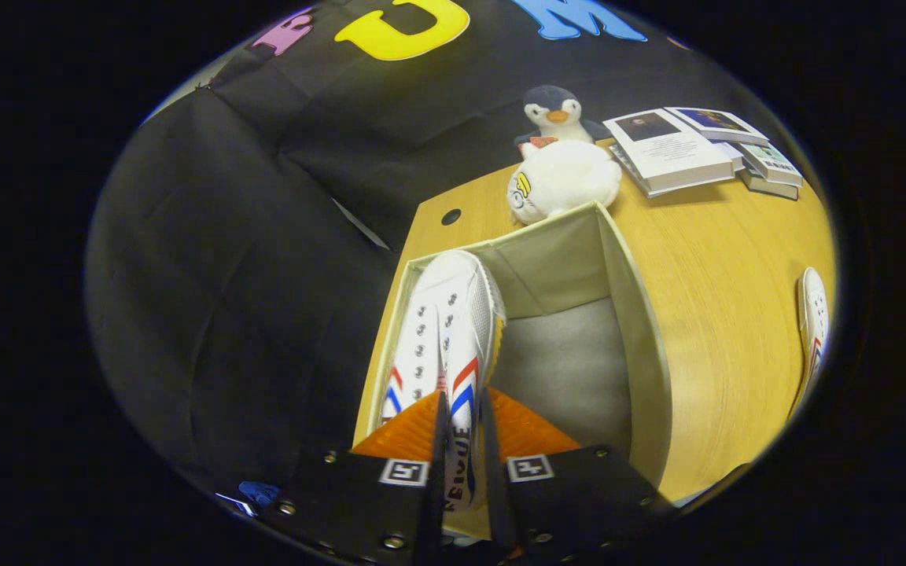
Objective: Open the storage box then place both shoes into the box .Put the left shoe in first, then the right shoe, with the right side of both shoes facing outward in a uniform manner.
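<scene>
Lowering the first shoe (445, 330) into the open storage box (642, 330), the gripper (462, 440) fingers pinch its side, the second shoe (813, 322) waiting on the counter (720, 267) beyond.

Likely a recording booth: black cloth wall (264, 236), wooden desk (720, 283), books (673, 153)

Penguin plush (555, 110), white plush (561, 182), stacked books (697, 149) on wooden table (720, 275)
</scene>
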`<state>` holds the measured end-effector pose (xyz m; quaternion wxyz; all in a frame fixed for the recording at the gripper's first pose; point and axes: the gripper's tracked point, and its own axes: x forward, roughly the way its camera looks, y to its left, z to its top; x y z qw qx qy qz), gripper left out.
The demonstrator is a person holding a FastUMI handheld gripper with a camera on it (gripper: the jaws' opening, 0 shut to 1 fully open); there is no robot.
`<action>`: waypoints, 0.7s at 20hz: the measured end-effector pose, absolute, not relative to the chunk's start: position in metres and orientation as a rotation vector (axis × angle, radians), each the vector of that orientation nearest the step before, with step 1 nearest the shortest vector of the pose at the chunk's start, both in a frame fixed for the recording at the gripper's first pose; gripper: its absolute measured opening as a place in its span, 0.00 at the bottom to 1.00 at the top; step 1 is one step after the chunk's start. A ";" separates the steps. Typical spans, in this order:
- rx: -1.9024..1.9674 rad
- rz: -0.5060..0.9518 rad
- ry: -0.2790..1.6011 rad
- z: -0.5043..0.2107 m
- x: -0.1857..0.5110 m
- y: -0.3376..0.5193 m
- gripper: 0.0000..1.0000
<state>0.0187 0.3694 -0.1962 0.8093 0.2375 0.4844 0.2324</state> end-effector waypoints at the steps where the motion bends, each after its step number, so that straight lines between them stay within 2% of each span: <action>1: 0.499 0.503 1.004 -0.189 0.022 0.365 0.48; 3: 0.430 0.501 0.964 -0.183 0.025 0.349 0.97; 7: 0.362 0.487 0.880 -0.164 0.023 0.308 0.98; 14: 0.322 0.353 0.810 -0.156 0.026 0.196 0.98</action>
